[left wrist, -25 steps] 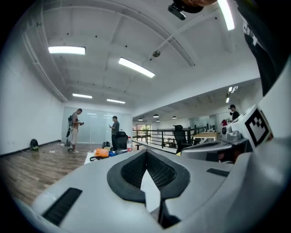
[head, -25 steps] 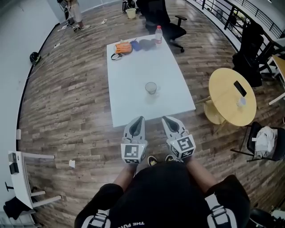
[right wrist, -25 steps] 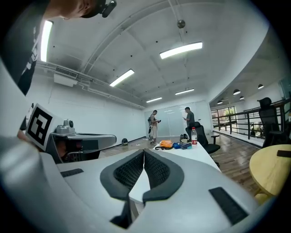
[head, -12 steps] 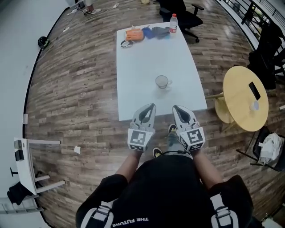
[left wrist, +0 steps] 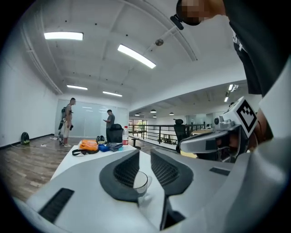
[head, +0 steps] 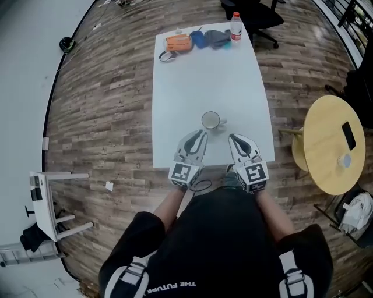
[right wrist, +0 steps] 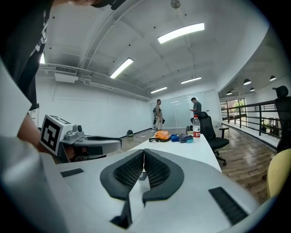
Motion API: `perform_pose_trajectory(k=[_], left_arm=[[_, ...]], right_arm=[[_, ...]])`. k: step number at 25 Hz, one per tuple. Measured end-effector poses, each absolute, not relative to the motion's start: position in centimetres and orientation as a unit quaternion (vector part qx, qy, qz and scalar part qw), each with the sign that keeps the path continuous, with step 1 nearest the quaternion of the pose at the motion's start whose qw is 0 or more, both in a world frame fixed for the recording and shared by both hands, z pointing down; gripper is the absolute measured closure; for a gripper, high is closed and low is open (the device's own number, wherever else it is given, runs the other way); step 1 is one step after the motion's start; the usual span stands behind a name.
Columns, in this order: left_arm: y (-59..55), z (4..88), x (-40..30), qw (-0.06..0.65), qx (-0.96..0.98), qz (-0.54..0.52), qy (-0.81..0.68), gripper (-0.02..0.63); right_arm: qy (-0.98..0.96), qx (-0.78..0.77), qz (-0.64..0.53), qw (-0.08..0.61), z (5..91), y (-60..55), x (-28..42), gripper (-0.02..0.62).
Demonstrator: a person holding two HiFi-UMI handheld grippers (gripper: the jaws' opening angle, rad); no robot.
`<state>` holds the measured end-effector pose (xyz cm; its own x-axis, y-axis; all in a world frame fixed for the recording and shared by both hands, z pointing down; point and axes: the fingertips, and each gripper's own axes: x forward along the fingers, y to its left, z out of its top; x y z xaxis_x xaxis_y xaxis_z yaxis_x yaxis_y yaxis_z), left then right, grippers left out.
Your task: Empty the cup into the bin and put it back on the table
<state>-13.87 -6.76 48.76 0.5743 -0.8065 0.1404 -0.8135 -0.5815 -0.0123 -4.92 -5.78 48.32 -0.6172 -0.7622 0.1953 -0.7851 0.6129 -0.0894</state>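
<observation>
A clear glass cup [head: 210,121] with a handle stands upright near the front edge of the white table [head: 198,70]. Both grippers hover just short of it, over the table's front edge. My left gripper [head: 201,135] points at the cup from the near left. Its jaws are opening, with a narrow gap through which the cup [left wrist: 141,181] shows farther off; nothing is between the pads. My right gripper [head: 234,138] sits at the cup's near right, shut and empty, tips touching [right wrist: 143,152]. No bin is in view.
At the table's far end lie an orange bag [head: 178,42], blue and grey pouches [head: 208,38] and a water bottle [head: 235,26]. A round yellow table [head: 326,157] with a phone stands to the right. A black office chair [head: 259,9] is behind. Two people [left wrist: 68,120] stand far off.
The person has walked up to the table, so the cup is now just ahead of both grippers. The left jaws have parted slightly.
</observation>
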Motion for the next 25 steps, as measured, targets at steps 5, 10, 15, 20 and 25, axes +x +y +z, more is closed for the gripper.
perform_pose_trajectory(k=[5,10,15,20,25], left_arm=[[-9.7,53.4,-12.0,0.049,0.895,0.115,-0.428,0.245],[-12.5,59.7,-13.2,0.084,0.889,0.151,-0.425,0.230],[-14.3,62.7,-13.6,0.099,0.897,0.153,-0.402,0.230],[-14.9,63.3,-13.4,0.105,0.917,0.141,-0.359,0.230],[-15.1,64.3,-12.7,0.103,0.927,0.152,-0.326,0.230]], right_arm=[[-0.899,0.414,0.107,0.095,50.6,-8.6,-4.7,0.579],[-0.893,0.419,0.114,0.120,52.3,-10.7,-4.6,0.580],[-0.885,0.422,0.133,0.142,54.7,-11.9,-4.4,0.579],[-0.880,0.402,0.104,0.231,60.5,-14.9,-6.3,0.577],[-0.879,0.384,0.074,0.272,63.6,-16.2,-8.0,0.460]])
